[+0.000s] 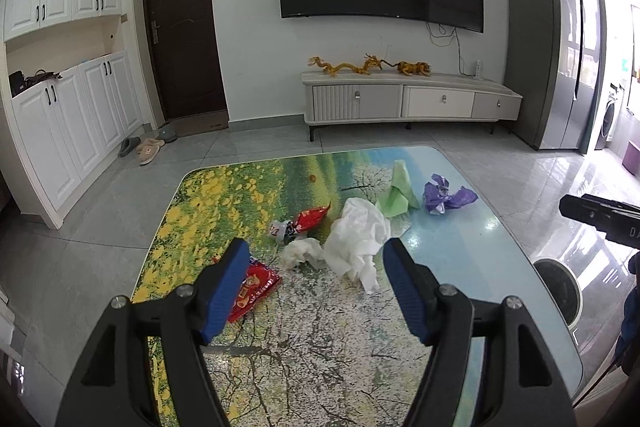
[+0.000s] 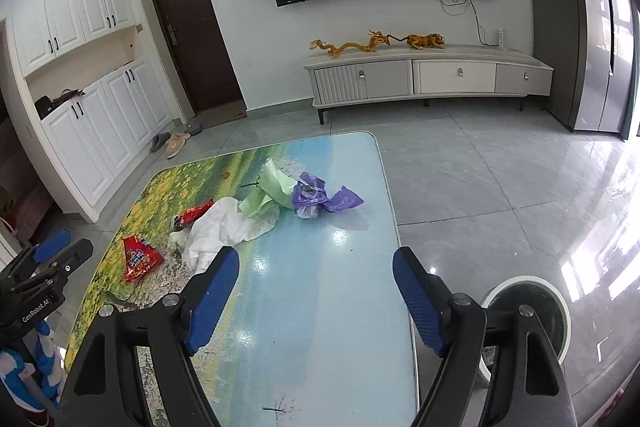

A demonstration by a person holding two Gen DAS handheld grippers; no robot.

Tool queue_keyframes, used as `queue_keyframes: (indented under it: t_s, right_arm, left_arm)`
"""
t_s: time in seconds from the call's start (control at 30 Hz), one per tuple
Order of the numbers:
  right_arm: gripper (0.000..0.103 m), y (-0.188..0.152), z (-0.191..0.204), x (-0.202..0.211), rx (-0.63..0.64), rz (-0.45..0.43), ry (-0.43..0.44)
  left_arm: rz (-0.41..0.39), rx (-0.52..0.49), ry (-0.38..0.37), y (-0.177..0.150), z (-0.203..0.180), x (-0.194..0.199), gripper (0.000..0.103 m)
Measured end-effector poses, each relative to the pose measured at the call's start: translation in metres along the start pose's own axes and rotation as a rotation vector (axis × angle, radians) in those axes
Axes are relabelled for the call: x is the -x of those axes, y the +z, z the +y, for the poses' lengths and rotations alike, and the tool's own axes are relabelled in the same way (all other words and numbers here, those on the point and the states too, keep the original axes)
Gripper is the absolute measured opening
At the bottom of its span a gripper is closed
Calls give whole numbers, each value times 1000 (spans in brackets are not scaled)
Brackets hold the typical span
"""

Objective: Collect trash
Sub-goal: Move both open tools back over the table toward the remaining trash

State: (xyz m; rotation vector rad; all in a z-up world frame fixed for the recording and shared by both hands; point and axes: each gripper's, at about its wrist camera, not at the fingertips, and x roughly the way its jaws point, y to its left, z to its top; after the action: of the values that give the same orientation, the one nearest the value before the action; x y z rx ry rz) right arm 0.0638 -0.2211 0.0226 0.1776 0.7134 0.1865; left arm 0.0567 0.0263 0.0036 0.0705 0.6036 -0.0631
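Trash lies on a table with a landscape print [image 1: 320, 347]: a flat red snack packet [image 1: 256, 287], a second red wrapper [image 1: 308, 219], a crumpled tissue [image 1: 300, 253], a white sheet [image 1: 358, 235], green paper [image 1: 398, 193] and a purple bag [image 1: 446, 195]. My left gripper [image 1: 316, 249] hovers open over the near side of the pile, nothing between its fingers. My right gripper [image 2: 316, 255] stands open and empty above the blue part of the table [image 2: 320, 307], short of the purple bag [image 2: 320, 197] and the white sheet [image 2: 224, 231].
A round white-rimmed bin [image 2: 524, 307] stands on the tiled floor just right of the table. Beyond are a TV cabinet [image 2: 428, 75], a dark door [image 2: 196, 39], white cupboards [image 1: 68, 115] with slippers [image 1: 146, 149] beside them, and a grey fridge [image 1: 548, 51].
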Motion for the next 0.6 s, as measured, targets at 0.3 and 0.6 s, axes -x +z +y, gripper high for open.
queue_keyframes:
  t_s: [0.3,0.6]
  right_arm:
    - [98,0,26,-14,30,16,-17]
    - [103,0,36,-21,33,4,-4]
  left_arm:
    - [3,59,-16,-6,22,-1,70]
    - [13,83,-15,-10,34,-8,70]
